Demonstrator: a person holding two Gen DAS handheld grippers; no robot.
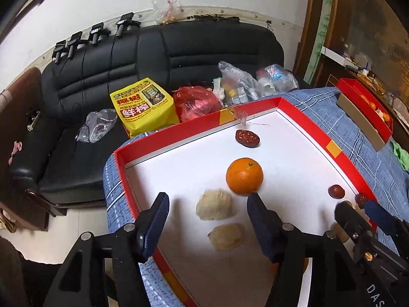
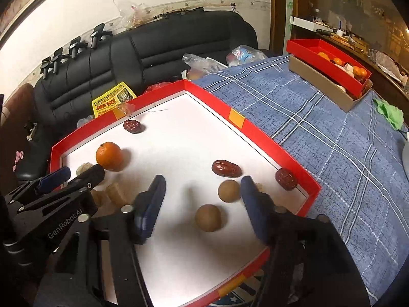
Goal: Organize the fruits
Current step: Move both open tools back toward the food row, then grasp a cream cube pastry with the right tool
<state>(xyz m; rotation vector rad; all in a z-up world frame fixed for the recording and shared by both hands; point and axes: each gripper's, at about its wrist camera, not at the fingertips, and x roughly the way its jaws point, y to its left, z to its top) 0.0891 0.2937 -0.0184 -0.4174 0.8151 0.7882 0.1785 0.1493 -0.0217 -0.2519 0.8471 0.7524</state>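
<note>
Fruits are lying loose on the white floor of a red-walled tray (image 2: 251, 130), which is sitting on a blue plaid cloth (image 2: 332, 138).

At the left, the left gripper (image 1: 207, 202) is hanging over the tray's near left part with jaws released and nothing between the pads. Two pale dried pieces (image 1: 216, 204) are lying just beyond and below its fingertips, one nearer than the other. An orange (image 1: 244, 176) is sitting just beyond the tip of that gripper's right finger; whether they are touching cannot be told. A wrinkled red date (image 1: 247, 138) is lying farther off, near the tray's far wall.

Toward the right, the right gripper (image 2: 202, 183) is hovering with jaws released, gripping nothing. Two round brown fruits (image 2: 208, 217) are resting between its fingers, apart from both pads. A second red date (image 2: 226, 168) is lying just beyond them, and a third date (image 2: 285, 178) is sitting against the tray's right wall.

At the far right, a smaller red box (image 2: 304, 47) holding oranges is standing on a brown box (image 2: 324, 83), well apart from the tray.
</note>
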